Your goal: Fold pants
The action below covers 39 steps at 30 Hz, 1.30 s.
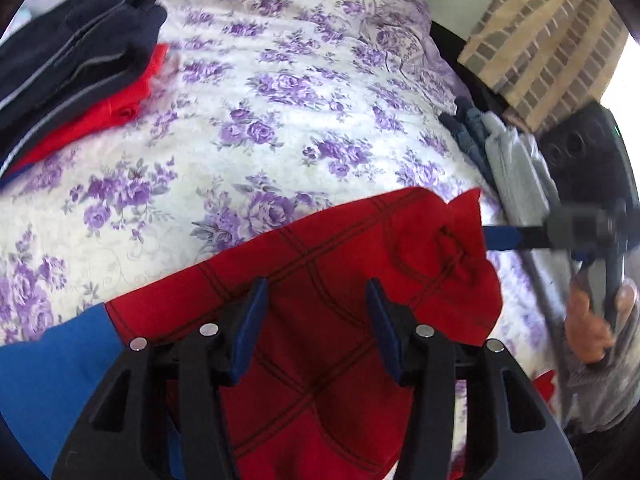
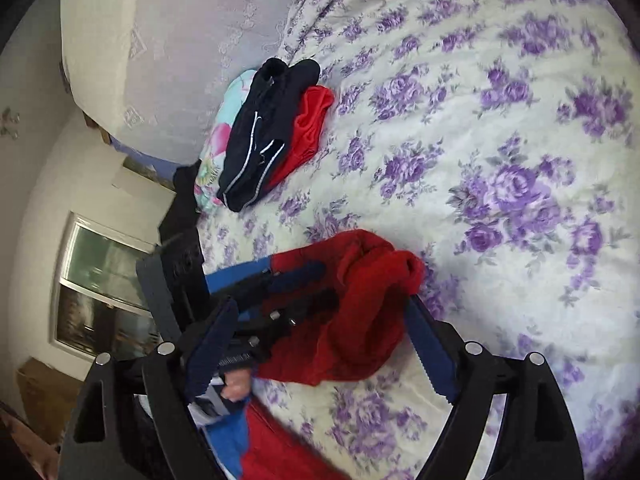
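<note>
- Red pants (image 1: 340, 280) with dark grid lines and a blue panel (image 1: 44, 384), lying on the bed (image 1: 240, 128) near its front edge, partly bunched at one end.
- Bunched red end (image 2: 360, 300) humped up between the two grippers in the right wrist view.
- Left gripper (image 1: 316, 320): fingers (image 1: 250, 328) parted, hovering over the red fabric, pads not pressing on it as far as visible.
- Right gripper (image 2: 320, 352): fingers (image 2: 430, 352) spread wide, red cloth lying between them, no pinch visible.
- Hand (image 1: 592, 320) on the right gripper's handle, seen blurred at the left wrist view's right edge.
- Floral purple bedspread under everything.
- Stack of folded clothes (image 2: 264, 136) well apart at the far side: dark navy piece on top, red piece beside it.
- Grey folded garments (image 1: 508, 160) at the bed's right edge.
- Window (image 2: 100, 288) in the wall beyond the bed.
</note>
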Each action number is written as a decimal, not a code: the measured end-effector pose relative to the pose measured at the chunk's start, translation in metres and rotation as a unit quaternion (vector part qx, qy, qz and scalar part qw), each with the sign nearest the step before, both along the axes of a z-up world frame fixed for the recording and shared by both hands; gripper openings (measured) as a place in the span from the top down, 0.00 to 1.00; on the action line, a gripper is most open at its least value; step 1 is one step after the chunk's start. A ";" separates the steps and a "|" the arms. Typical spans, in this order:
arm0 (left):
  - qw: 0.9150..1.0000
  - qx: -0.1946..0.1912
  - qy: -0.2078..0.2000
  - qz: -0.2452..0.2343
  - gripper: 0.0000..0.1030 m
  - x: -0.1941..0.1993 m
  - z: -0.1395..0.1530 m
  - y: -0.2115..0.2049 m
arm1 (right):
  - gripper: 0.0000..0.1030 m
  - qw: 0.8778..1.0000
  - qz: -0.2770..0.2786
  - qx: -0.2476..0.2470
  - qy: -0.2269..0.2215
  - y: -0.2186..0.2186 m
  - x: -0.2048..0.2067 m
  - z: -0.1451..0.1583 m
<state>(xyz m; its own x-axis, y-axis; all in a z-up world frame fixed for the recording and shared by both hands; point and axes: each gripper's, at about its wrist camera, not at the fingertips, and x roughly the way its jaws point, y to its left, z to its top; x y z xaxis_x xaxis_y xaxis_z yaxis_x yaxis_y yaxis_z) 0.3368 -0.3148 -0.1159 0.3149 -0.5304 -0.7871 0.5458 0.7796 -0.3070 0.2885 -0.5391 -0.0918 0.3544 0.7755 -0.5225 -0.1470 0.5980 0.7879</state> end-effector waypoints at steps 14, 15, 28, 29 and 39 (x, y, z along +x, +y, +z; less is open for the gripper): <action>0.999 0.005 -0.028 -0.028 0.39 -0.011 -0.002 -0.004 | 0.12 0.995 0.082 -0.054 -0.031 0.046 0.041 0.008; 0.999 -0.001 -0.024 -0.029 0.39 -0.009 -0.002 -0.002 | 0.11 0.991 0.109 -0.075 -0.024 0.055 0.040 0.005; 0.998 -0.008 -0.036 -0.047 0.30 -0.013 -0.004 -0.006 | 0.04 0.984 0.161 -0.078 0.023 0.043 -0.045 0.001; 0.998 -0.005 -0.038 -0.048 0.30 -0.012 -0.004 -0.005 | 0.04 0.987 0.139 -0.082 0.011 0.036 -0.051 0.003; 0.999 -0.034 -0.024 -0.029 0.36 -0.009 -0.004 0.006 | 0.50 0.943 -0.178 -0.282 -0.008 0.004 -0.063 0.010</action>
<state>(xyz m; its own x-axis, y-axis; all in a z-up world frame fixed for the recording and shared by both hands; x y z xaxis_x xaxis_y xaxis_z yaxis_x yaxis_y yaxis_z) 0.3276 -0.3087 -0.1200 0.3183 -0.6000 -0.7340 0.6041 0.7251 -0.3307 0.2254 -0.5351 -0.0816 0.5504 0.2071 -0.8088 0.1333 0.9345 0.3301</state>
